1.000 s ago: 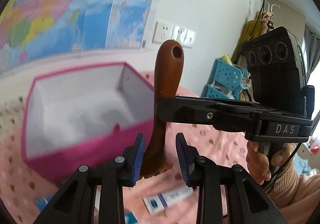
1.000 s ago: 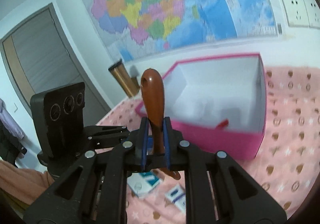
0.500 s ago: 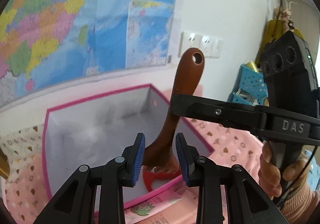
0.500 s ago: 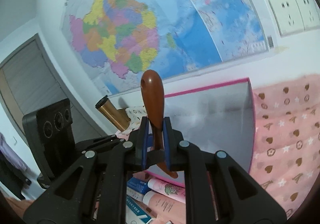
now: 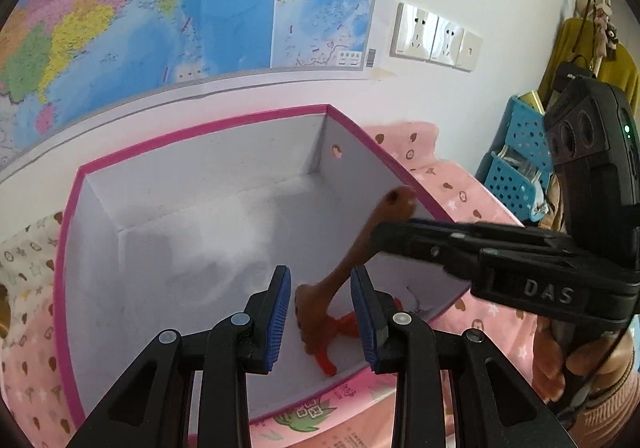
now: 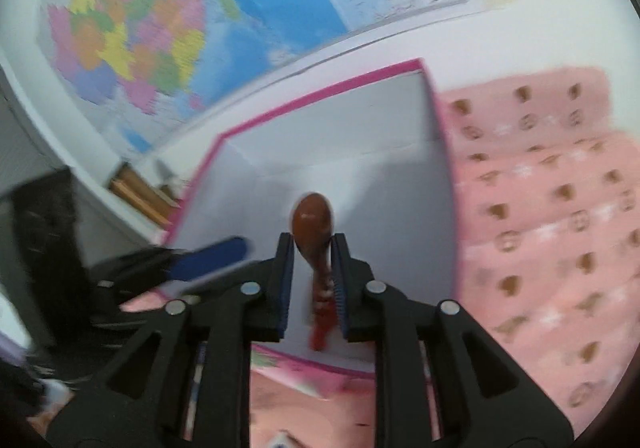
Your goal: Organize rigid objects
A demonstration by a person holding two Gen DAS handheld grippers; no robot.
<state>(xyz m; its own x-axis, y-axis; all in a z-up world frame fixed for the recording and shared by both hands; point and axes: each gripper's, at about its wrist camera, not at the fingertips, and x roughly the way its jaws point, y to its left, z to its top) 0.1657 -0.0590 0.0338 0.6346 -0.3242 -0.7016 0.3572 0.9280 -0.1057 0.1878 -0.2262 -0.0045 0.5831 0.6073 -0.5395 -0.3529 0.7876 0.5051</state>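
Left wrist, pink box (image 5: 200,127) on cloth (image 5: 460,184), wall map (image 5: 180,8), left tongs (image 5: 320,280) closed, right tongs (image 6: 313,248) loosening around comb (image 5: 352,260)

Both wrist views close, angled down into pink box (image 5: 192,136) (image 6: 320,92). Left view looks from box's near side; right view from its right. Shared: box interior, wall map (image 5: 160,0) (image 6: 180,8).

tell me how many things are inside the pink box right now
2: a brown wooden comb slanting down from the right tool onto the pink box floor near the front wall, and a red object beneath it. More may hide behind the tools.
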